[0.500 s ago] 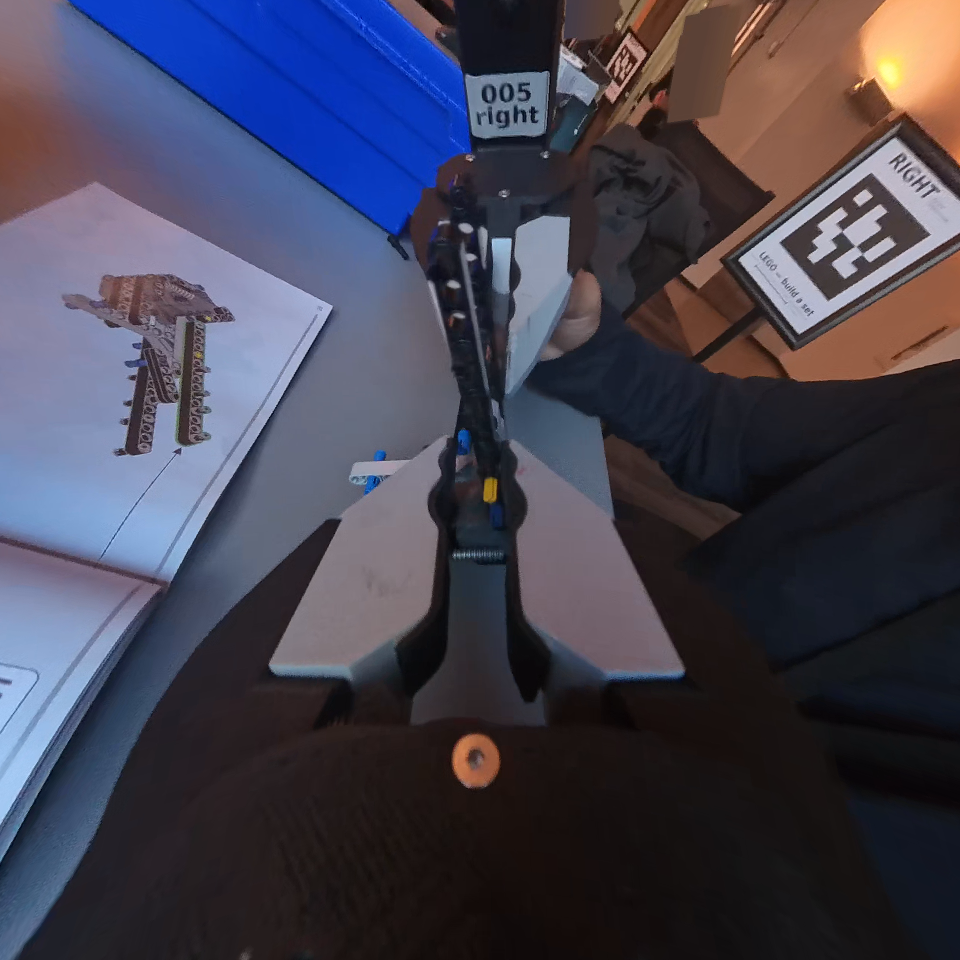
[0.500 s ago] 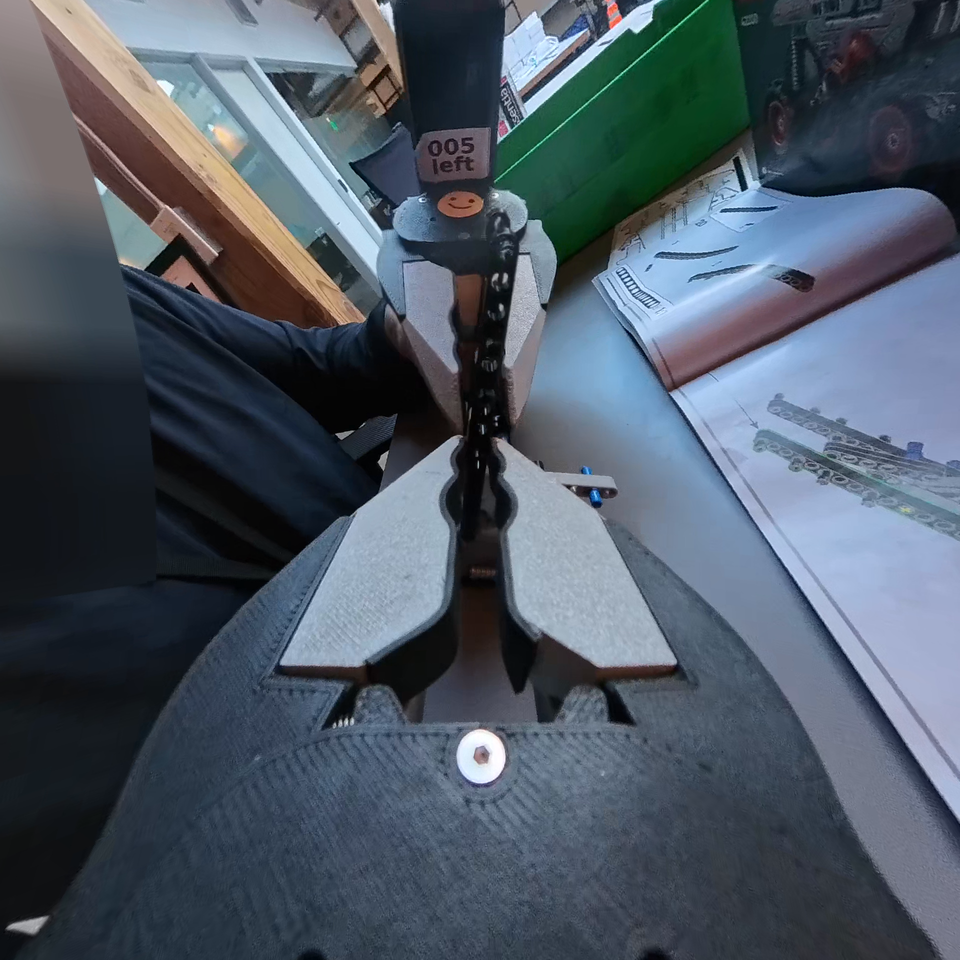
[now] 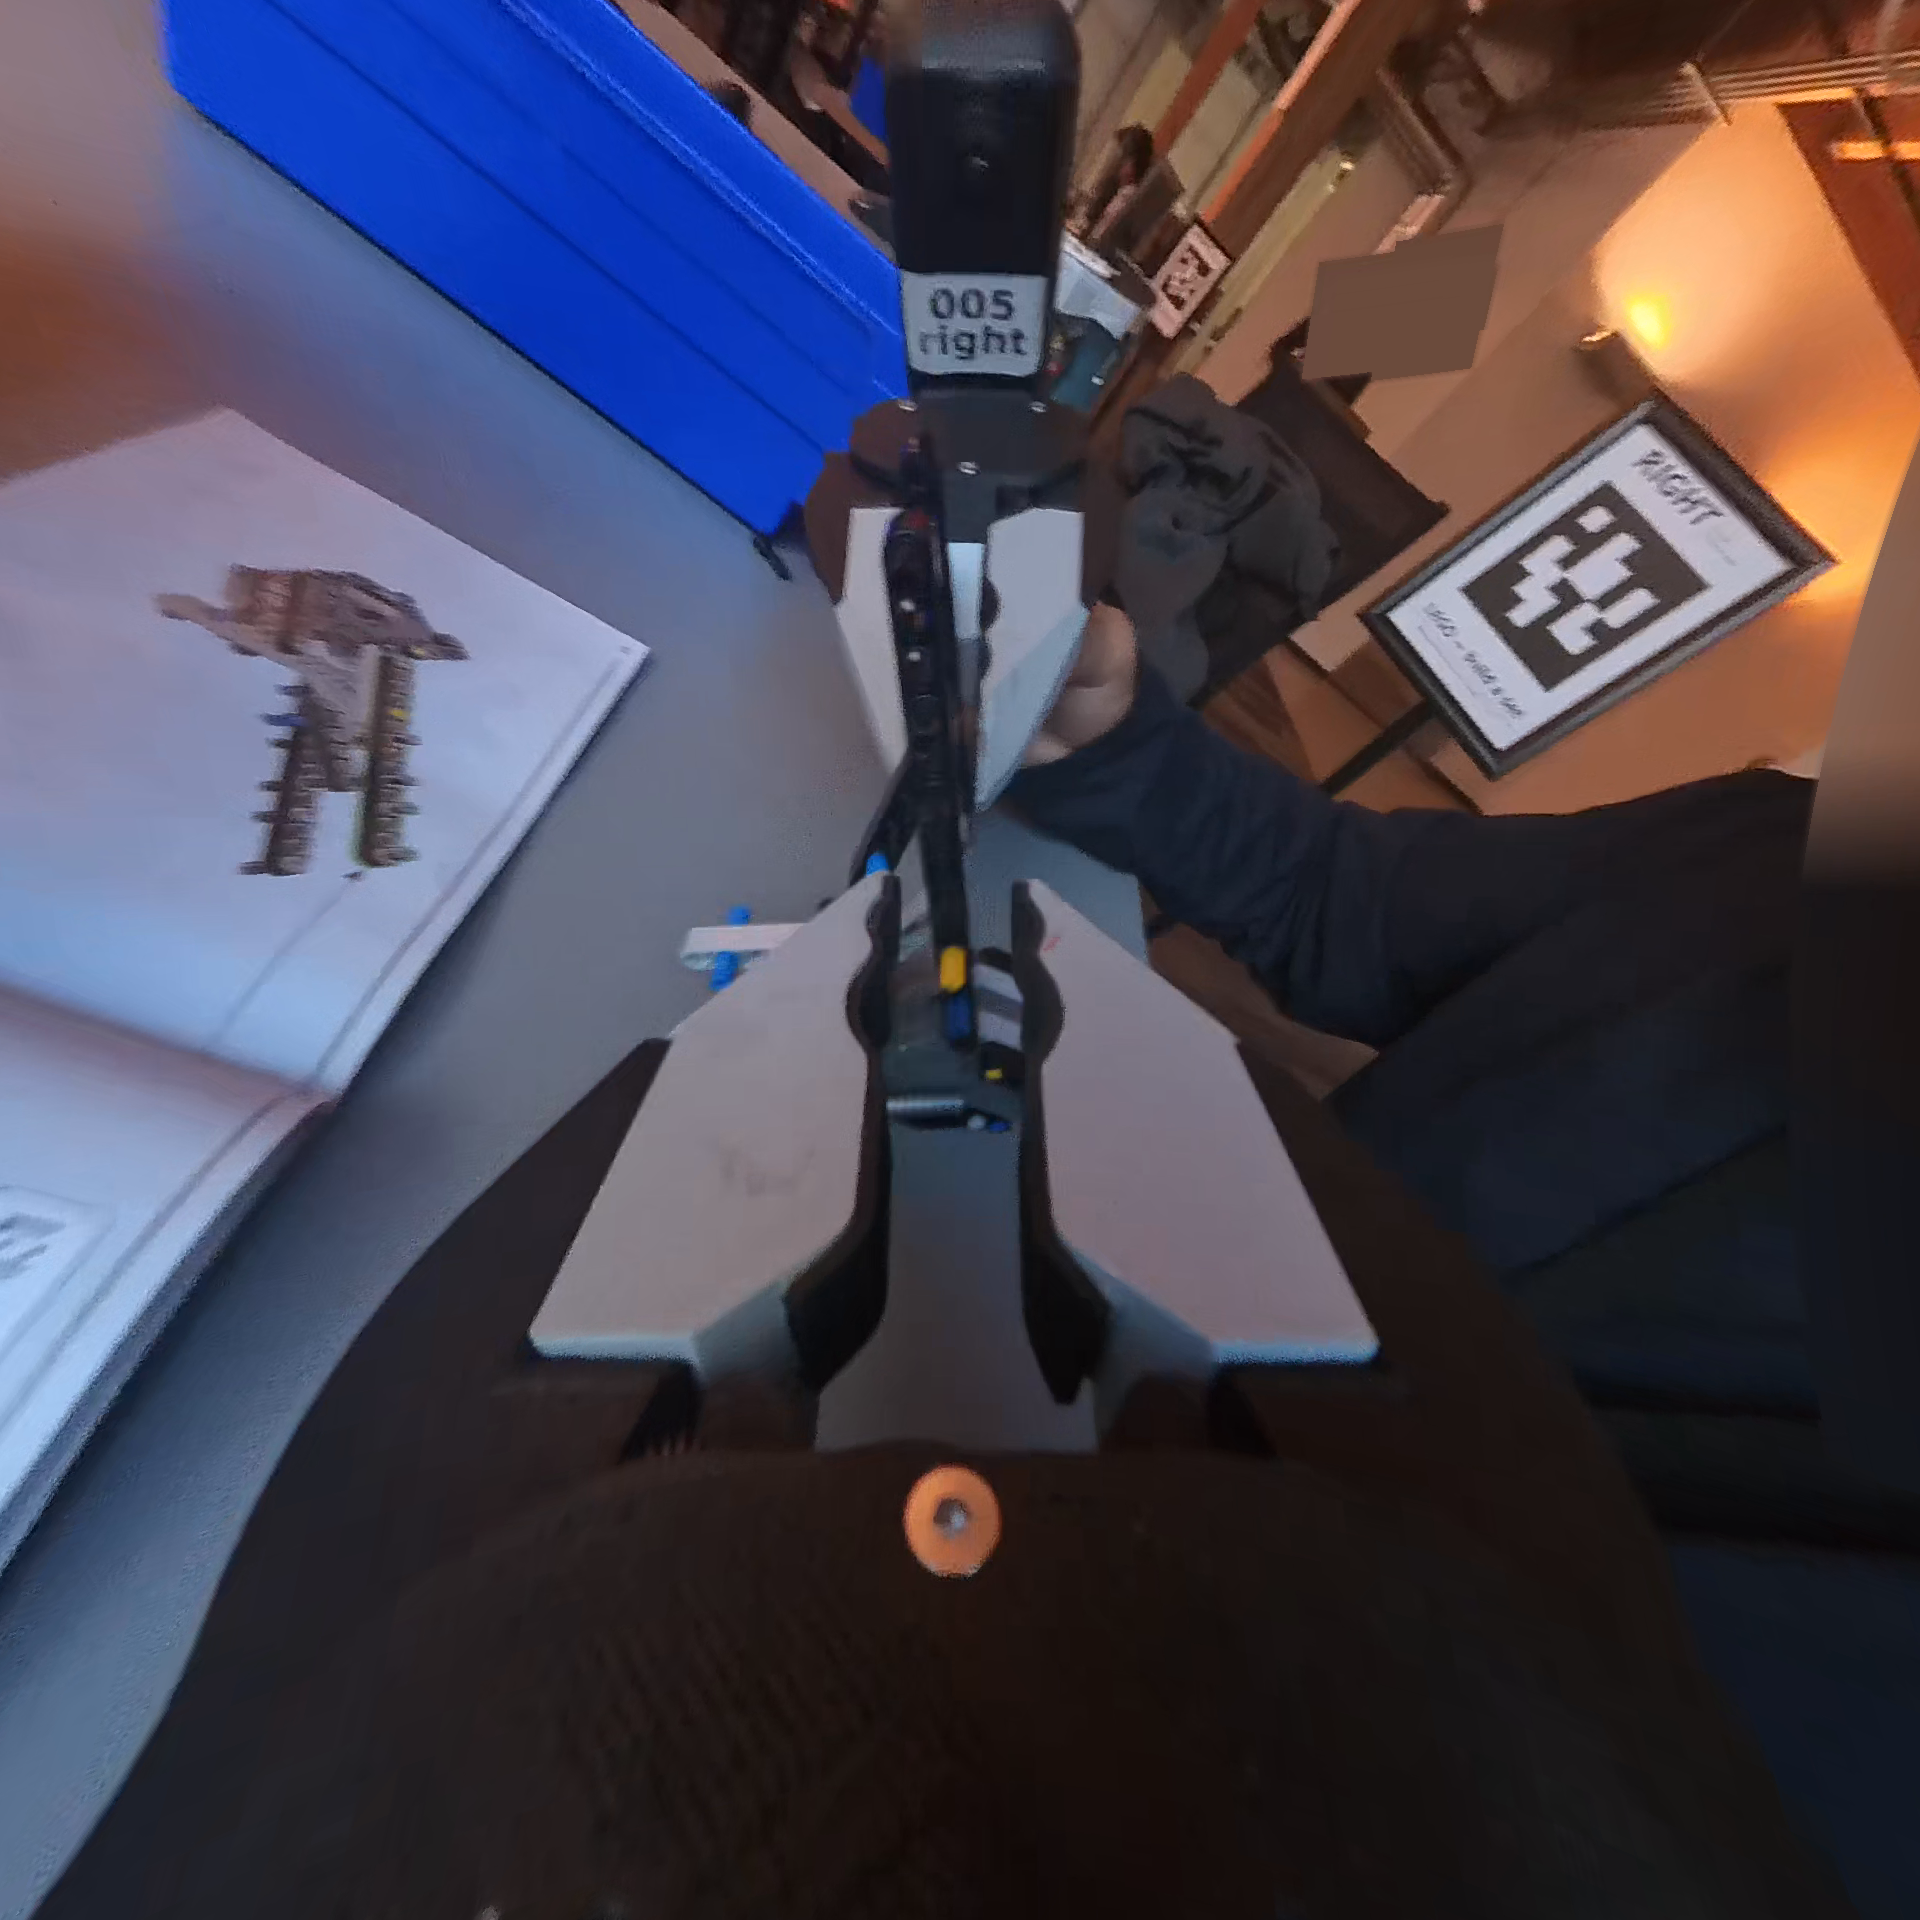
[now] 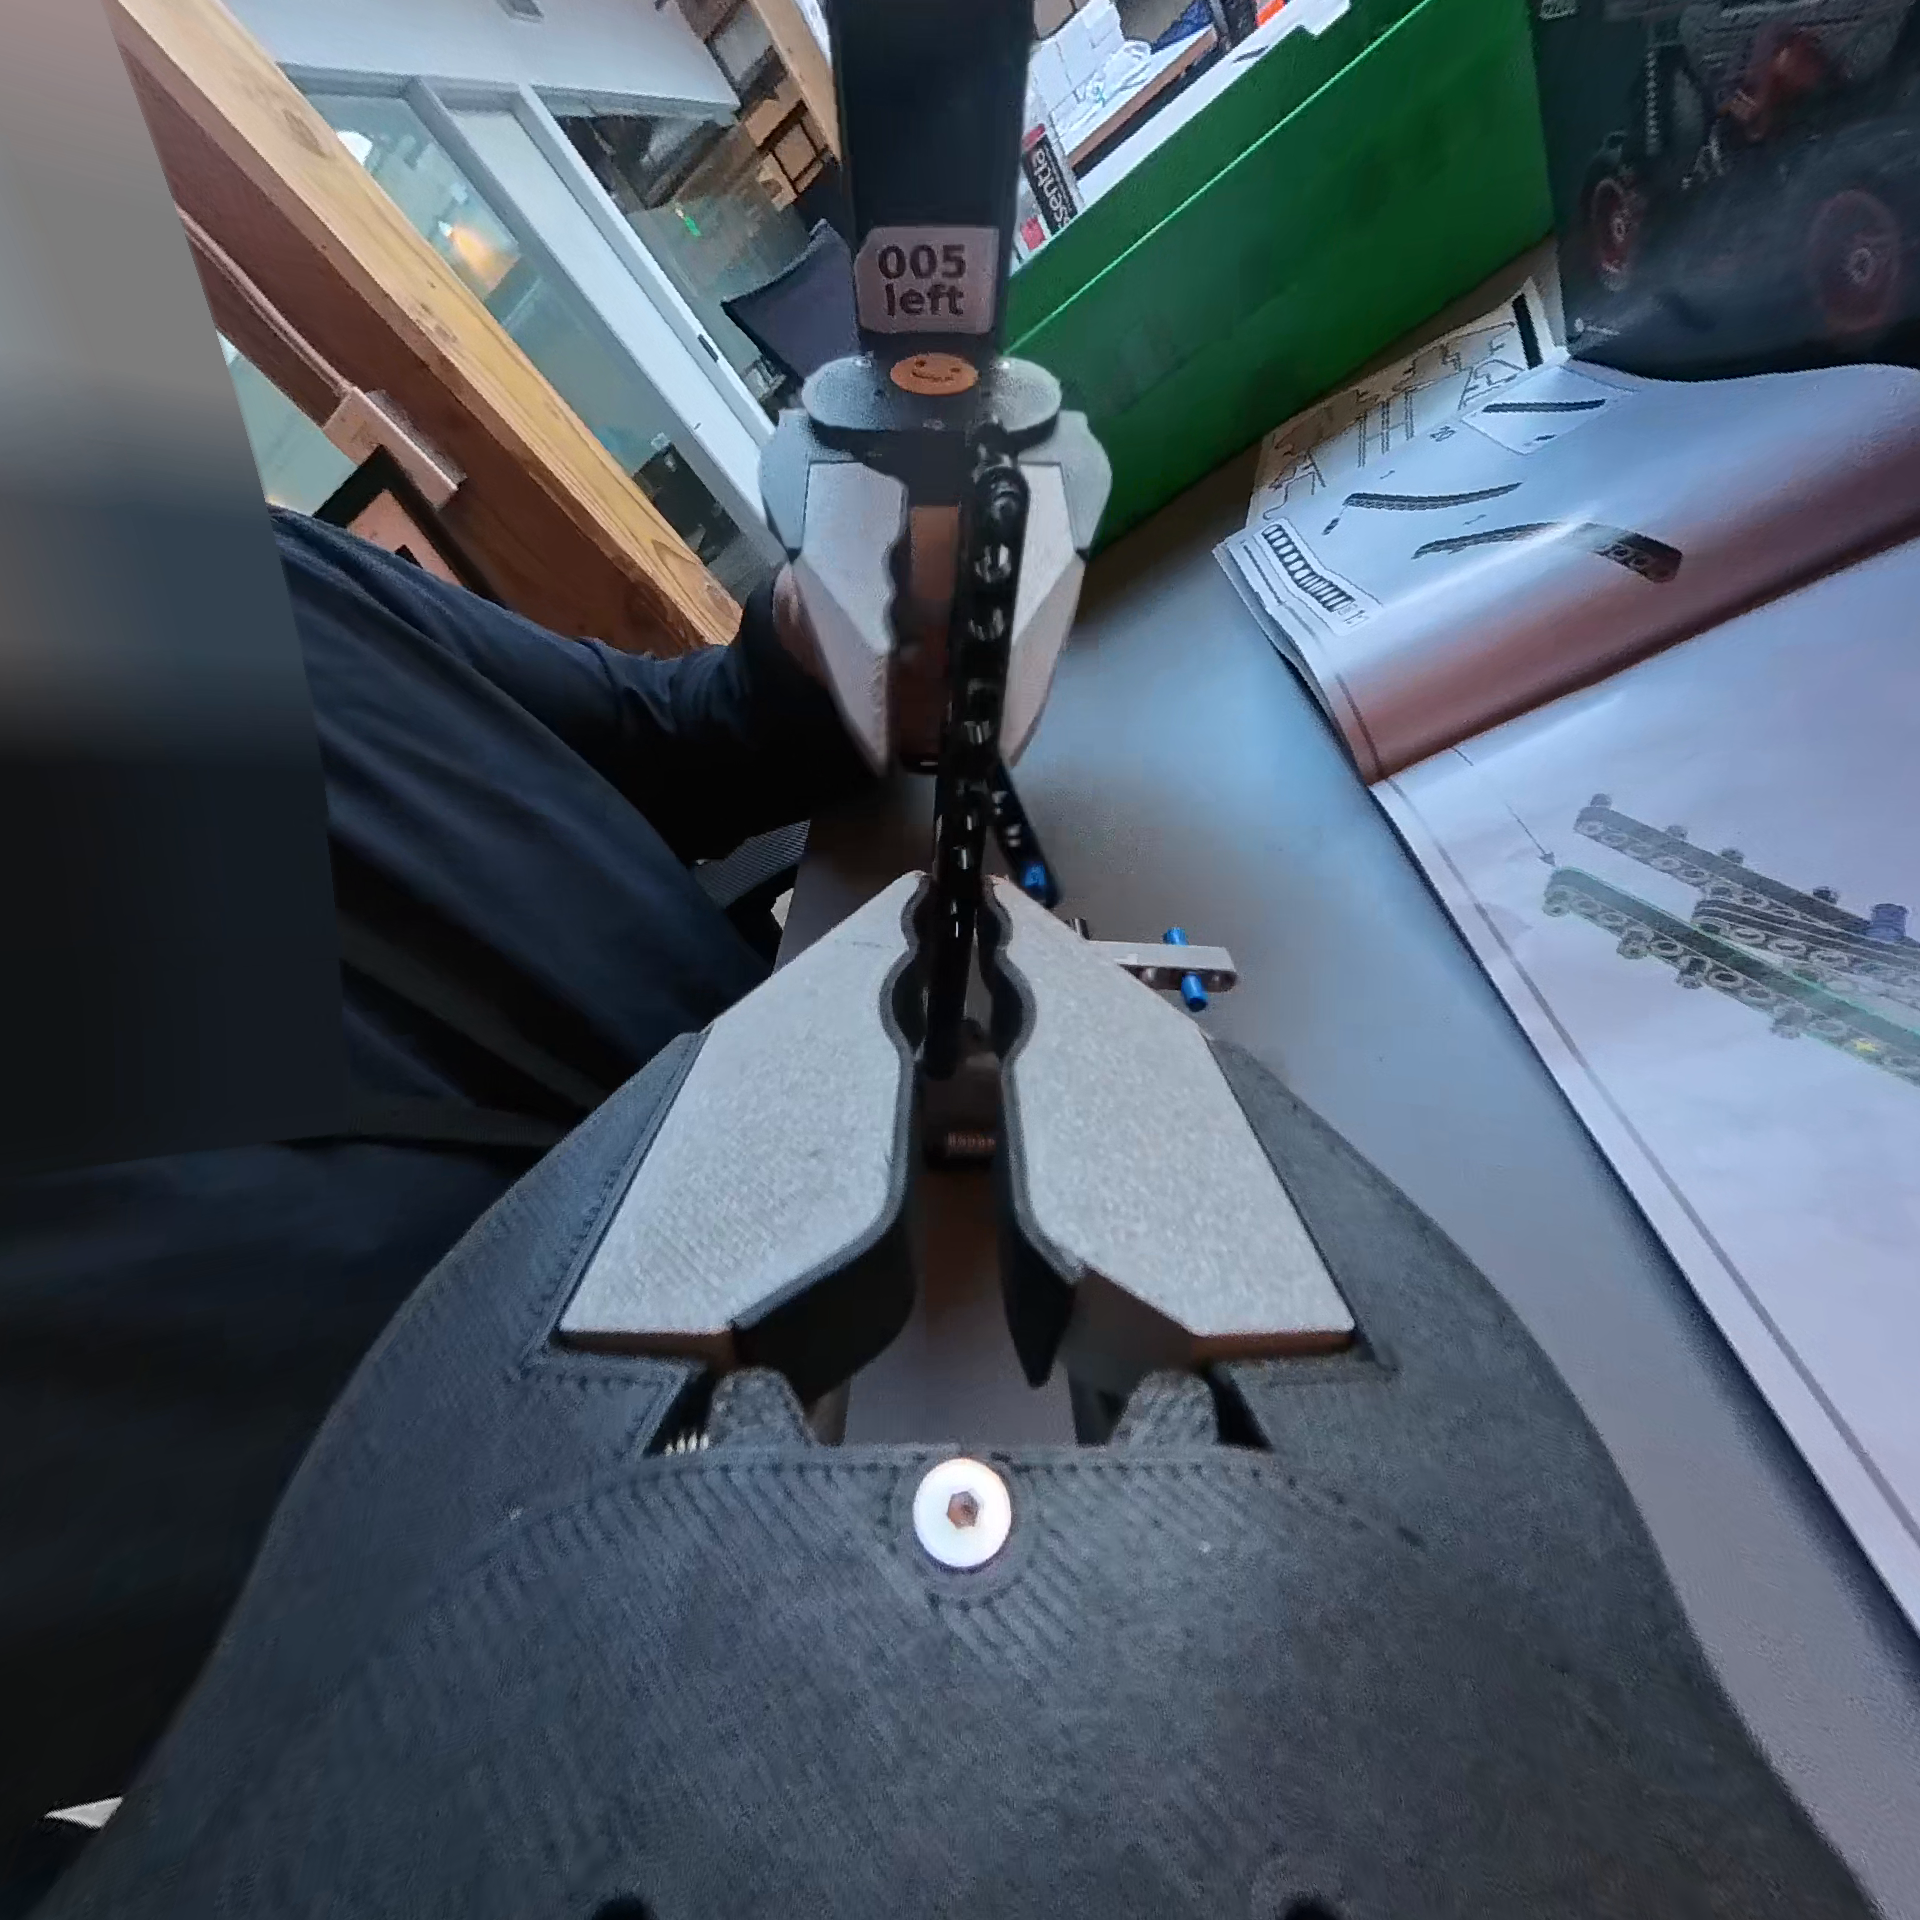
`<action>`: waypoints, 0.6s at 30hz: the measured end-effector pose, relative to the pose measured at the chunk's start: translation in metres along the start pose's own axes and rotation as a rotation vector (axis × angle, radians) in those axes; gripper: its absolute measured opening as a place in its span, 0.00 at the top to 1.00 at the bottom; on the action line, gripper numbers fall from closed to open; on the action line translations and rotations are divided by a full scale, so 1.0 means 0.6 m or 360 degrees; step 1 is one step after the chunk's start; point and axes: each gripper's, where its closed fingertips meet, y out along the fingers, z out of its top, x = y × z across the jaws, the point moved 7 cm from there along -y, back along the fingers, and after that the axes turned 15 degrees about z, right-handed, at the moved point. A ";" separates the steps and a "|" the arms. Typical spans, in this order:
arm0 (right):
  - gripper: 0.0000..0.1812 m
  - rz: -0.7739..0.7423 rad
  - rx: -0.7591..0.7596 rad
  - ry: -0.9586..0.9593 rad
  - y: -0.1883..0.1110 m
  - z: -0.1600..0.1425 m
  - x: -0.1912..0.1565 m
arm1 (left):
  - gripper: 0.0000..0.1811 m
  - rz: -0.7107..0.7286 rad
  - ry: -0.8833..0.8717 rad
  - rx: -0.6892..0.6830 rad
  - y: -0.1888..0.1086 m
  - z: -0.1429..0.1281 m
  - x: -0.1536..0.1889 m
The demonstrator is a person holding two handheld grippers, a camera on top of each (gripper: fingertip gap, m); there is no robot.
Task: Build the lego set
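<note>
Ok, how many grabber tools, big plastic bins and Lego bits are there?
Two-finger grippers: 2, left gripper and right gripper
Large plastic bins: 2, blue bin and green bin
Lego parts: 2, long black holed beam assembly and short grey beam with blue pins
Total: 6

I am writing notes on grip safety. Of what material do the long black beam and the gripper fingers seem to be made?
Black beam: probably hard moulded plastic, slightly glossy; its row of round holes catches highlights.
Right gripper fingers: grey, matte, finely grained faces, possibly printed plastic; it cannot be told for sure.
</note>
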 end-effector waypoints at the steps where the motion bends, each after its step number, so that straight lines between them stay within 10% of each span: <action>1: 0.97 0.0000 -0.0006 -0.0001 0.001 -0.001 0.000 | 0.90 -0.0051 -0.0020 -0.0023 0.008 -0.002 0.006; 18: 0.97 -0.0021 -0.0054 -0.0051 0.013 -0.001 -0.008 | 0.96 -0.0052 -0.0006 -0.0035 0.043 -0.009 0.015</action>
